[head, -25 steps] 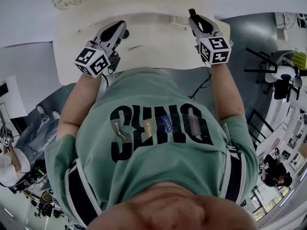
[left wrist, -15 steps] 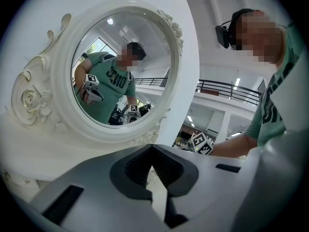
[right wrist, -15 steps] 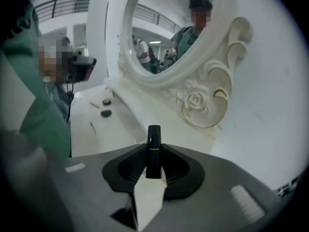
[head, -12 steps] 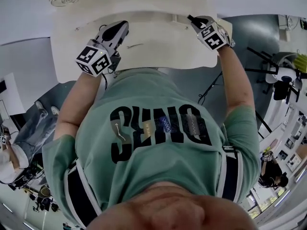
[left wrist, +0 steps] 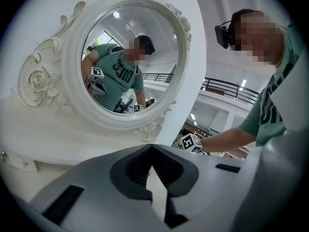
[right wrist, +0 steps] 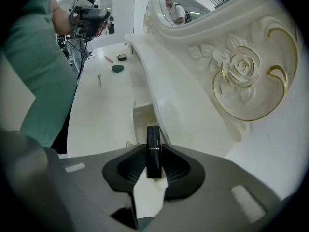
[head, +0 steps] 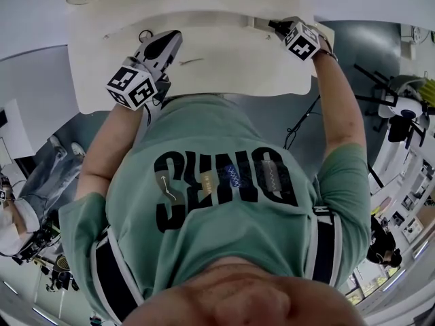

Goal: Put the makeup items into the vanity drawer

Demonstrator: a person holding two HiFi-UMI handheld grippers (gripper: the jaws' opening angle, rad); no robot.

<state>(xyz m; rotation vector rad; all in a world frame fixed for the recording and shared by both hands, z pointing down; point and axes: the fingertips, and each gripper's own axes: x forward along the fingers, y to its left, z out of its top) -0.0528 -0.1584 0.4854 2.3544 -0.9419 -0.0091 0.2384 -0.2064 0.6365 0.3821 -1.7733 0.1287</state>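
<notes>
At the right end of the white vanity [right wrist: 99, 115], the right gripper [head: 277, 26] holds a black lipstick [right wrist: 153, 151] upright between its pads. Its jaws are beginning to open, though the pads look to be touching the tube on both sides. Just beyond the tube's top is a small open recess in the vanity's raised back section, which appears to be the drawer [right wrist: 143, 111]. The left gripper [left wrist: 151, 148] is raised over the tabletop toward the oval mirror [left wrist: 130, 62], its jaws closed together with nothing between them.

Further along the tabletop lie other makeup items: a dark round compact [right wrist: 117, 68], a small round pot [right wrist: 122, 57], a reddish pencil [right wrist: 109, 59] and a thin stick [right wrist: 100, 80].

The main risk is the timing of the release. No view shows for certain that the lipstick hangs over the drawer opening rather than short of it. If the jaws widen too soon, the tube would probably fall onto the tabletop or strike the drawer's front edge. Being round and smooth, it could then roll toward the vanity's front edge and drop to the floor. An uneven release could also tip the tube so that it catches across the drawer rim instead of lying inside.
</notes>
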